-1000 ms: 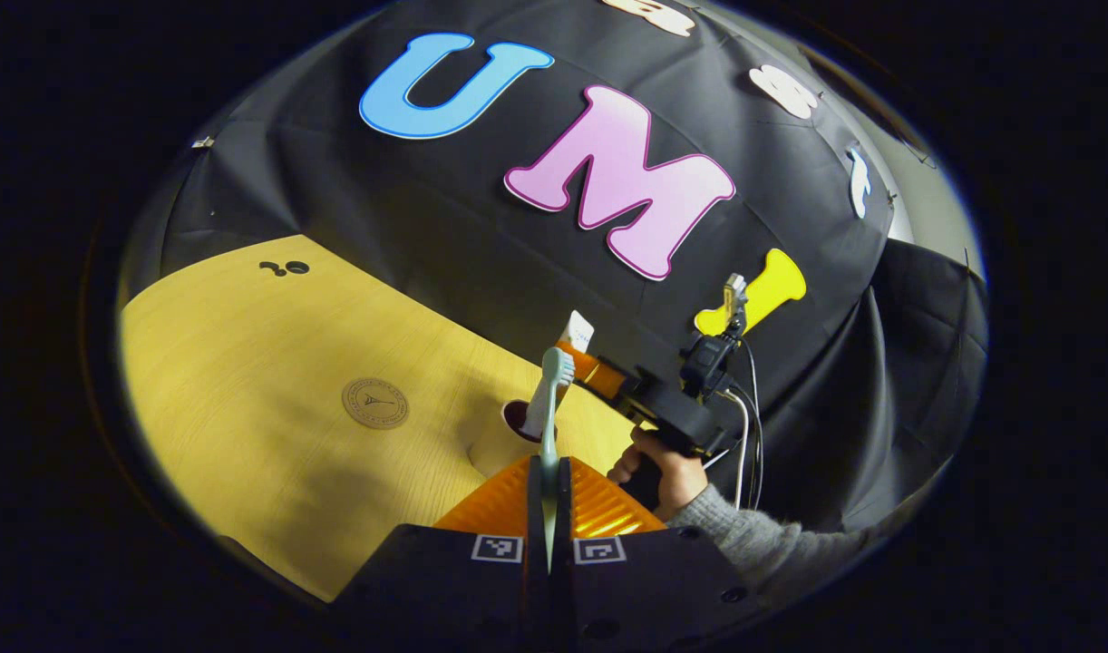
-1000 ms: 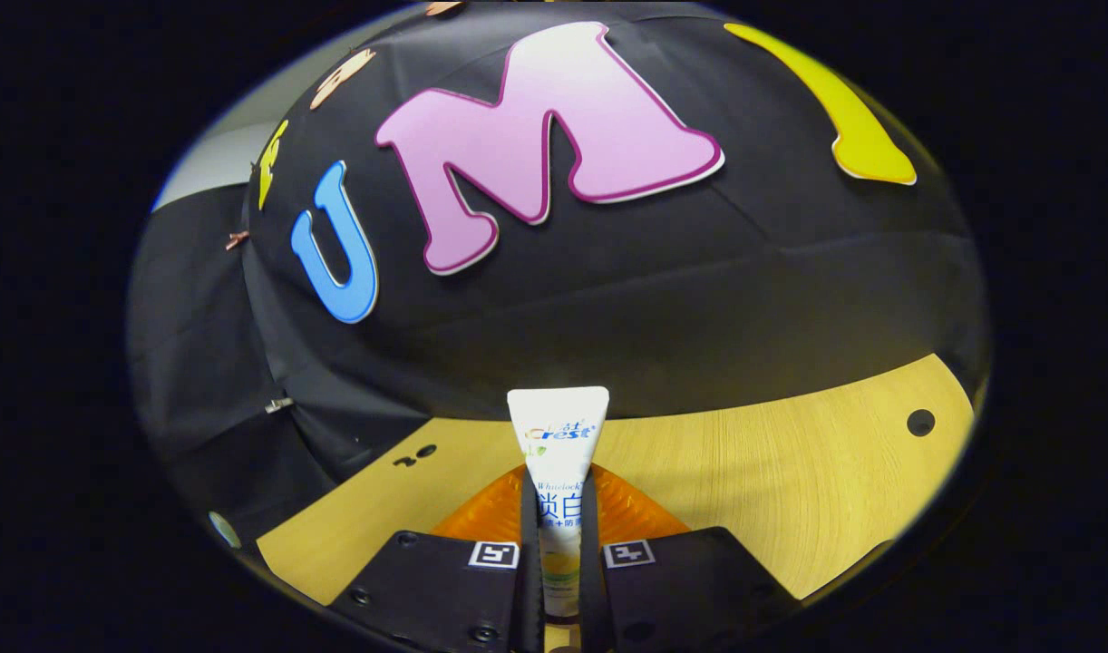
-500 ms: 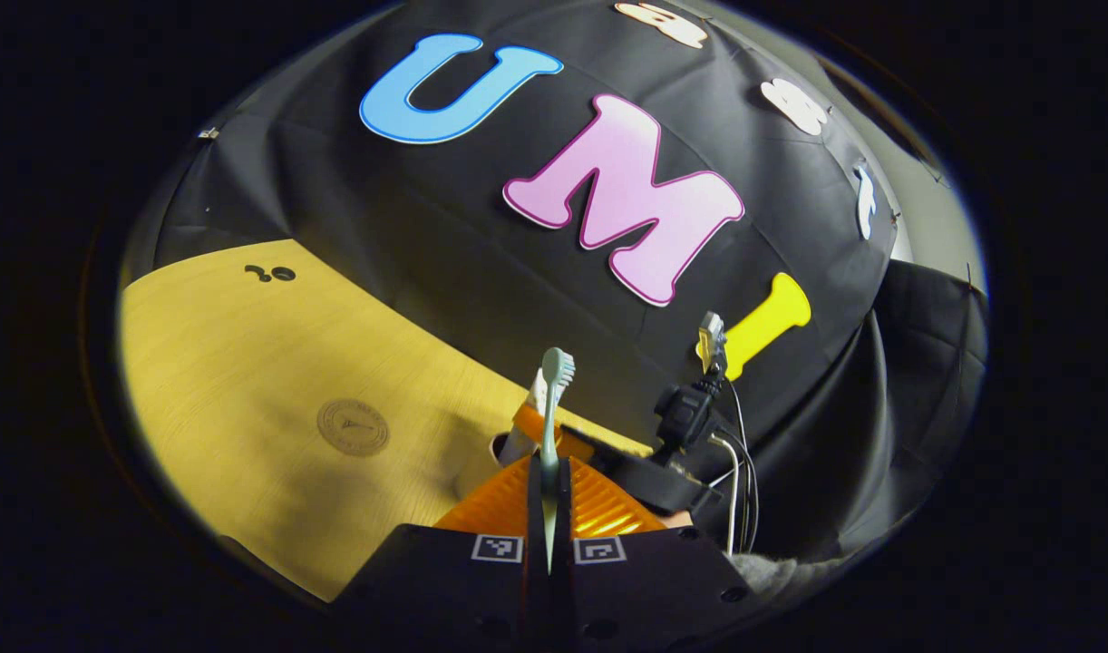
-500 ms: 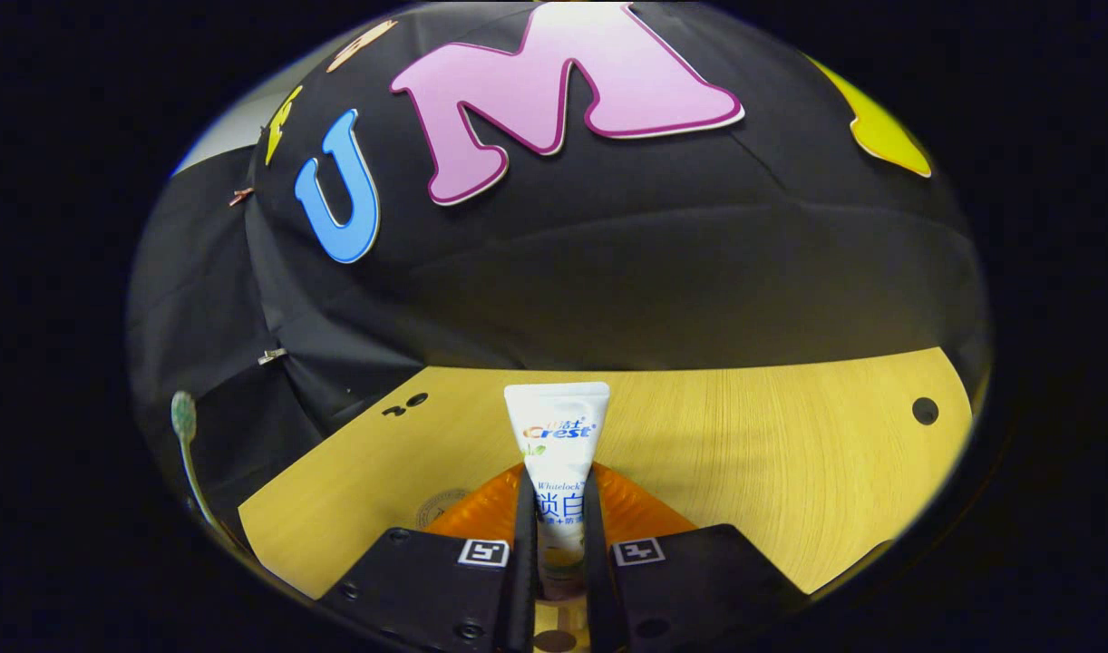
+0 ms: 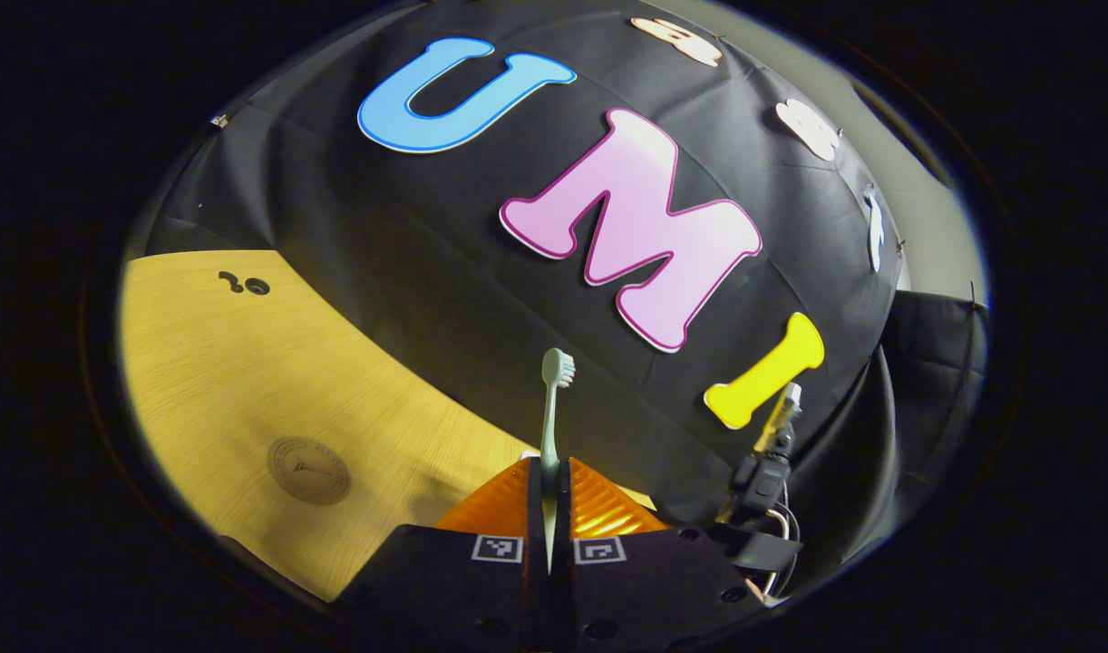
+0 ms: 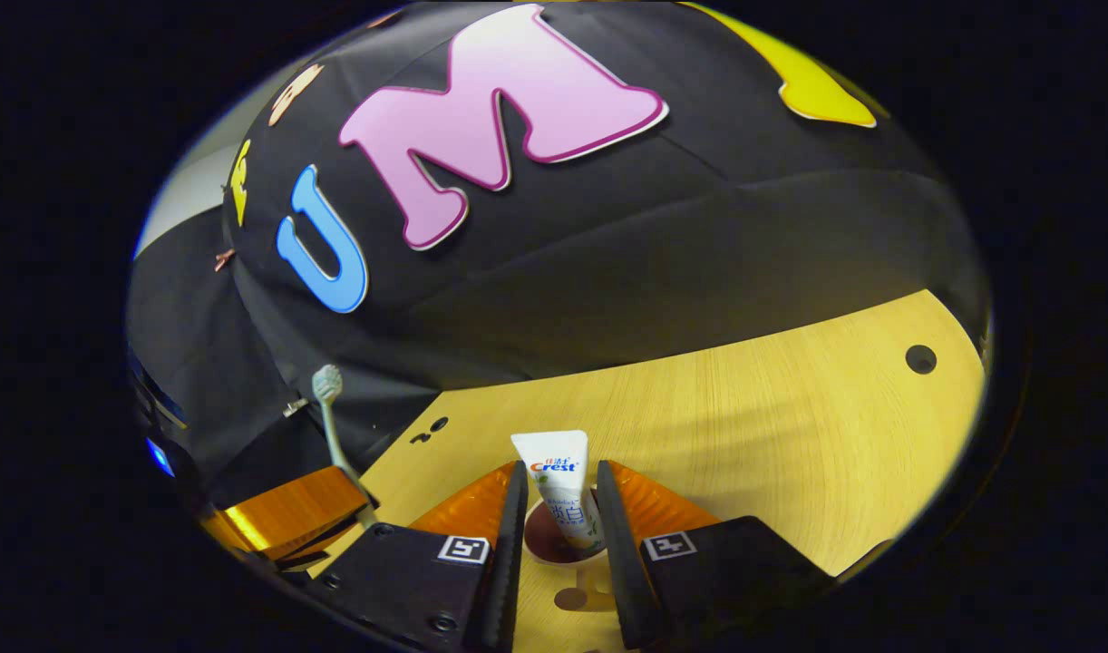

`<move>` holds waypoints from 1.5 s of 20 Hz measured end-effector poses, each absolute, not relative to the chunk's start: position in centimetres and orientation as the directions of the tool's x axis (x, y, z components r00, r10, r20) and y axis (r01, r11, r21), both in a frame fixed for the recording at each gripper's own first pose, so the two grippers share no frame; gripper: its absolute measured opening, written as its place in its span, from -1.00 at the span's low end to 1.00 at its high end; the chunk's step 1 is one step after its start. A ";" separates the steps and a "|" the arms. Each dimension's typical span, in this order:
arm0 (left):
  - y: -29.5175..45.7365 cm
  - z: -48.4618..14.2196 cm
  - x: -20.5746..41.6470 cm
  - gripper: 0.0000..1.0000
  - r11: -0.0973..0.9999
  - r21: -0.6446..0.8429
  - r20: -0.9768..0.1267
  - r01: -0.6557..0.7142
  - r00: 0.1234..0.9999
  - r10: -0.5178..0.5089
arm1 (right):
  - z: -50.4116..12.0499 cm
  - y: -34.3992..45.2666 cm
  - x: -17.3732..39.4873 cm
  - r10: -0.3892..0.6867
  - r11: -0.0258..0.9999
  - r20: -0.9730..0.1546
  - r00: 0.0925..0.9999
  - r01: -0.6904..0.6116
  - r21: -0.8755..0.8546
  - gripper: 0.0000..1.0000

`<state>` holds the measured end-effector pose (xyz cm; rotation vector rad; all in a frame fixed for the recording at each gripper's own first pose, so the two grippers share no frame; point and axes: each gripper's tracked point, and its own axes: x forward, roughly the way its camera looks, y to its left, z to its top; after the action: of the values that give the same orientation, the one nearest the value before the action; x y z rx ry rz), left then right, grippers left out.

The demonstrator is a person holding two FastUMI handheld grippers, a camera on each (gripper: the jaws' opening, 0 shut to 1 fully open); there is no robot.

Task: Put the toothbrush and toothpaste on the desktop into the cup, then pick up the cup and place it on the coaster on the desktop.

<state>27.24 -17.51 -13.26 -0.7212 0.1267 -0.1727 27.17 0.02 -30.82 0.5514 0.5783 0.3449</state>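
- The surface (image 5: 246,363) is pale yellow wood with a fine grain, and it runs back to the black cloth wall (image 5: 427,245) of the booth; in the left gripper view the cloth hangs in soft folds down to the wood.
- Far left in that view, a small dark hole (image 5: 257,287) with two smaller marks beside it sits near the back edge of the surface.
- Nearer, a round brown coaster (image 5: 308,470) lies flat on the bare wood, well apart from the hole.
- The left tool (image 5: 550,481) is pinched tight on the toothbrush (image 5: 551,408), which stands straight up from between the fingers with its bristle head against the dark cloth.
- Right of it, low in the view, part of the other device with its cables (image 5: 762,490) shows against the cloth.
- In the right gripper view, the left tool (image 6: 282,517) appears at the left edge with the toothbrush (image 6: 329,408) rising from it.
- The right tool (image 6: 558,508) stands spread, its fingers clear of the toothpaste (image 6: 558,490) on both sides.
- The toothpaste stands tilted in the cup (image 6: 554,544), crimped end up; the cup sits on the surface just between the fingers.
- Far right, a single round hole (image 6: 920,359) marks the wood near the wall.
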 end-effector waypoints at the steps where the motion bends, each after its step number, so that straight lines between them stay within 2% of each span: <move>1: -17.4 -13.3 28.2 -0.88 0.737 -0.667 -0.043 0.111 0.981 -0.187 | -30.7 -0.9 26.9 0.443 0.801 -0.419 0.792 -0.140 0.582 -0.05; 5: -16.8 -14.4 31.4 -0.88 0.731 -0.678 -0.030 0.078 0.991 -0.134 | -30.3 -4.1 25.4 0.410 0.789 -0.425 0.807 -0.080 0.609 -0.05; 6: -16.8 -14.8 31.9 -0.78 0.727 -0.682 -0.023 0.074 0.992 -0.122 | -30.3 -4.6 25.0 0.404 0.784 -0.427 0.809 -0.067 0.617 -0.05; 7: -16.7 -15.2 32.4 -0.78 0.727 -0.684 -0.020 0.065 0.994 -0.108 | -30.4 -5.0 24.7 0.399 0.783 -0.428 0.811 -0.058 0.619 -0.05; 8: -16.5 -15.6 32.8 -0.88 0.728 -0.684 -0.018 0.053 0.996 -0.089 | -30.6 -5.4 24.3 0.393 0.785 -0.433 0.811 -0.050 0.618 -0.05; 12: -16.3 -17.6 34.0 -0.88 0.759 -0.651 -0.034 -0.009 0.999 -0.018 | -30.8 -6.2 23.4 0.384 0.791 -0.444 0.809 -0.040 0.611 -0.05; 18: -18.1 -20.1 33.8 -0.87 0.816 -0.578 -0.043 0.000 0.999 -0.030 | -31.0 -5.4 22.0 0.407 0.780 -0.461 0.788 -0.037 0.625 -0.05; 20: -18.7 -21.6 33.3 -0.87 0.847 -0.532 -0.073 -0.013 0.997 -0.031 | -31.8 -5.4 21.6 0.406 0.792 -0.493 0.770 -0.027 0.610 -0.05; 24: -19.1 -21.8 32.7 -0.87 0.872 -0.489 -0.054 0.003 0.998 -0.034 | -33.1 -4.7 20.6 0.425 0.801 -0.540 0.726 -0.024 0.598 -0.05; 29: -18.7 -23.2 32.2 -0.60 0.879 -0.477 -0.083 -0.021 0.996 -0.021 | -33.2 -4.6 20.0 0.430 0.812 -0.555 0.712 -0.036 0.583 -0.05; 30: -18.9 -23.6 31.9 -0.71 0.882 -0.472 -0.093 -0.021 0.995 -0.026 | -33.4 -4.6 19.8 0.431 0.816 -0.562 0.706 -0.039 0.577 -0.05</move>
<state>31.91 -18.92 -23.58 -0.4918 0.0975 -0.0029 19.80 -4.56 -33.42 0.5675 0.7489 0.2777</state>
